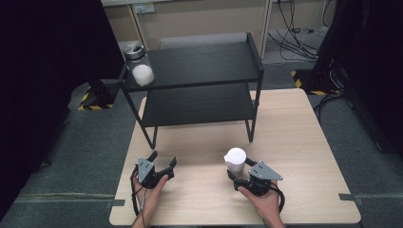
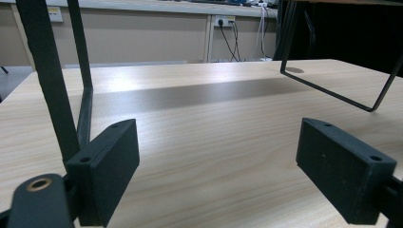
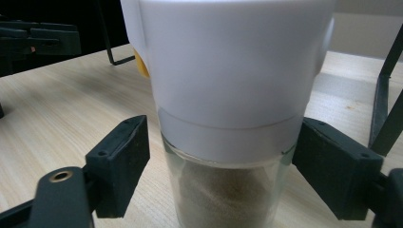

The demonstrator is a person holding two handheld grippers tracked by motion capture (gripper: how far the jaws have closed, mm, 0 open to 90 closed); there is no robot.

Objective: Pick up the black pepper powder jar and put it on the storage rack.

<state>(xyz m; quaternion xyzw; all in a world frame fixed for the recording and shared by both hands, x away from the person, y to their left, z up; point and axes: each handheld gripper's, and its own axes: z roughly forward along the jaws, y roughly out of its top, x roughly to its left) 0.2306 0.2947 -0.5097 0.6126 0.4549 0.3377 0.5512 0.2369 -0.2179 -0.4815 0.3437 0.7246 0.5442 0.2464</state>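
Near my edge of the table (image 1: 304, 142), my right gripper (image 1: 240, 172) has its jaws set around a white-capped glass jar (image 1: 236, 161) of brown powder, one pad touching the glass, the other just clear of it, so no firm grip. My left gripper (image 1: 162, 164) rests on bare wood, jaws wide apart, facing the black shelf rack (image 1: 199, 85).

A clear glass jar with a tall white plastic lid (image 1: 236, 160) stands upright at lower centre-right of the wooden table, holding brown powder.
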